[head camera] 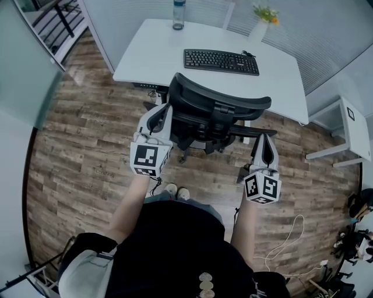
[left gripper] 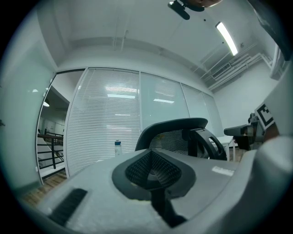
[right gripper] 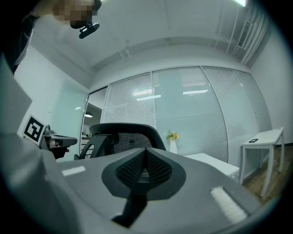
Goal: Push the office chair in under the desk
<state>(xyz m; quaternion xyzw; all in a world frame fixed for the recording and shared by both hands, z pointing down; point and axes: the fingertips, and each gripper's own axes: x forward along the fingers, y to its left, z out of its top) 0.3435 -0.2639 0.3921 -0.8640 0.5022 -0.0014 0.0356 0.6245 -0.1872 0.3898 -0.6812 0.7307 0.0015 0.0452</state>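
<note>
left claw and right claw: closed, empty. office chair stands ahead, backrest toward them, worktop beyond; left claw nearer the backrest.

left gripper jaws closed, empty; office chair just beyond

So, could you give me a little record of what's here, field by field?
Desk: white, holds keyboard, bottle, vase
Chair: black, stands out before desk
Left gripper: fingers shut, empty, beside chair's back
Right gripper: fingers shut, empty, near chair's armrest
Floor: wood
</note>
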